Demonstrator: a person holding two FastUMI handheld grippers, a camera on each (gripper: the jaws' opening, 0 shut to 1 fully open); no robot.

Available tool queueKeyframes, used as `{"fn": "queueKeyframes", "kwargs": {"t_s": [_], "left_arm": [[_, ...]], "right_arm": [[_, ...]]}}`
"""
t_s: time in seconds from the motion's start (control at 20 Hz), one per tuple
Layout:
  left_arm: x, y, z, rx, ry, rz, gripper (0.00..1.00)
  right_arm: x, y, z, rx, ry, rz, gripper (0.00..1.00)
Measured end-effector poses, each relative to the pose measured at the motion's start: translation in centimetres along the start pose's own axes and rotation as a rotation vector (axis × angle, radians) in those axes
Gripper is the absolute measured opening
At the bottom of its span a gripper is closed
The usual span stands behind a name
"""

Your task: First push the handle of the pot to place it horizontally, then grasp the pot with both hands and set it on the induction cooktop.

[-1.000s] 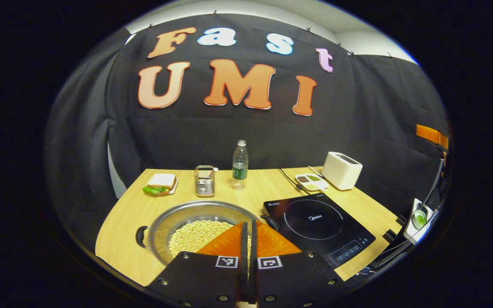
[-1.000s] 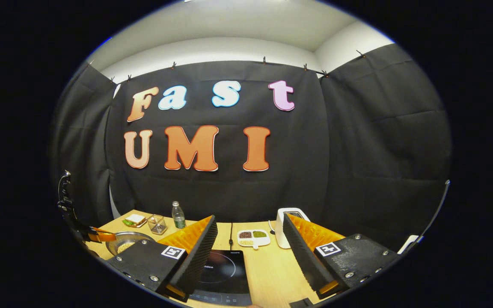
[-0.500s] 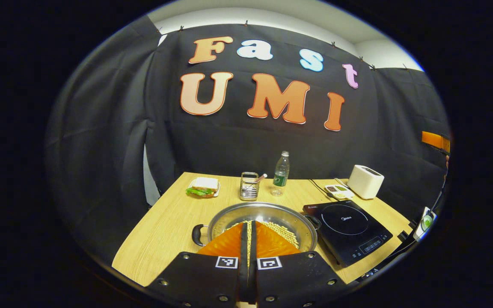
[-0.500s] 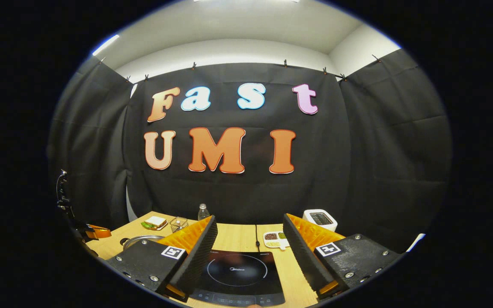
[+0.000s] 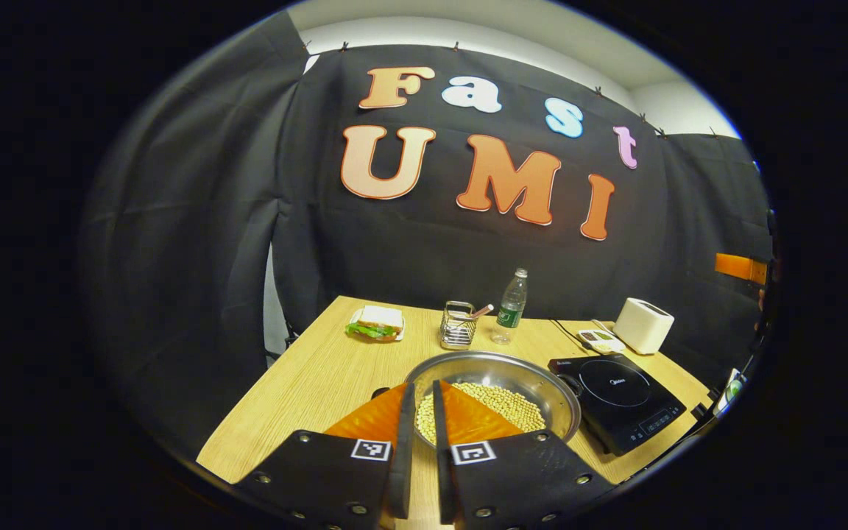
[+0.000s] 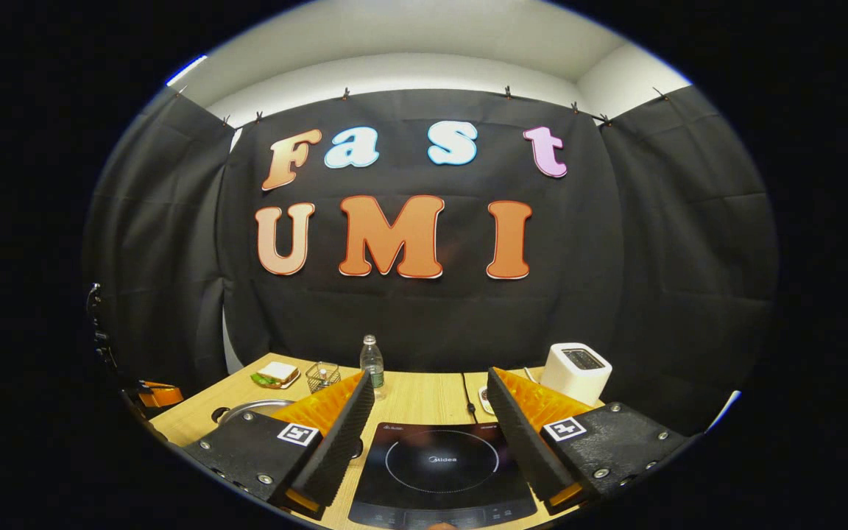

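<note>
A steel pot [image 5: 520, 379] holding pale beans sits on the wooden table [image 5: 306, 383], just left of the black induction cooktop [image 5: 619, 401]. My left gripper [image 5: 424, 389] hovers at the pot's near left rim, its fingers parted by a narrow gap through which rim and beans show. A dark pot handle [image 5: 381, 392] peeks out beside the left finger. My right gripper [image 6: 430, 379] is wide open above the near side of the cooktop [image 6: 442, 464], with nothing between its fingers. In the right gripper view the pot [image 6: 255, 406] lies at the left.
Along the back of the table stand a sandwich on a plate [image 5: 376, 324], a wire basket [image 5: 458, 335], a water bottle [image 5: 511, 307], a small divided dish [image 5: 599, 340] and a white toaster [image 5: 642, 325]. A cable [image 6: 466, 390] runs behind the cooktop.
My left gripper shifted left along the pot and its fingers parted from shut to a narrow gap. My right gripper swung so the cooktop sits centred between its open fingers.
</note>
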State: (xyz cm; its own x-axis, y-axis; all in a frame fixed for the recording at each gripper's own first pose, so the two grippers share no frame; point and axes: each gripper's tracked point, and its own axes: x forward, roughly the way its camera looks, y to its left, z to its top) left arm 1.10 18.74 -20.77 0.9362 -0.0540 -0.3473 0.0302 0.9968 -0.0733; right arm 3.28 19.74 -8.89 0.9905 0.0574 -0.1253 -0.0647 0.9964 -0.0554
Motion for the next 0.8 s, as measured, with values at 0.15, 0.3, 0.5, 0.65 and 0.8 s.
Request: {"fn": "queueKeyframes", "kwargs": {"t_s": [0.15, 0.3, 0.5, 0.65, 0.8], "left_arm": [[0.9, 1.5, -0.2, 0.011, -0.004, 0.015, 0.39], [2.1, 2.8, -1.0, 0.006, 0.01, 0.027, 0.6], [4.3, 4.6, -2.6, -0.003, 0.055, 0.038, 0.87], [6.1, 4.9, -4.3, -0.014, 0.096, 0.022, 0.87], [7.6, 4.5, -5.7, -0.041, 0.127, -0.002, 0.87]], "right_arm": [[1.4, 2.1, -1.9, -0.001, 0.023, 0.012, 0.95], [2.8, 4.3, -4.2, 0.016, 0.053, 0.019, 0.95], [5.0, 7.5, -8.2, 0.023, 0.106, 0.026, 0.95], [7.0, 9.9, -11.9, 0.014, 0.166, 0.041, 0.96], [9.2, 10.7, -15.1, -0.016, 0.217, 0.021, 0.96]]}}
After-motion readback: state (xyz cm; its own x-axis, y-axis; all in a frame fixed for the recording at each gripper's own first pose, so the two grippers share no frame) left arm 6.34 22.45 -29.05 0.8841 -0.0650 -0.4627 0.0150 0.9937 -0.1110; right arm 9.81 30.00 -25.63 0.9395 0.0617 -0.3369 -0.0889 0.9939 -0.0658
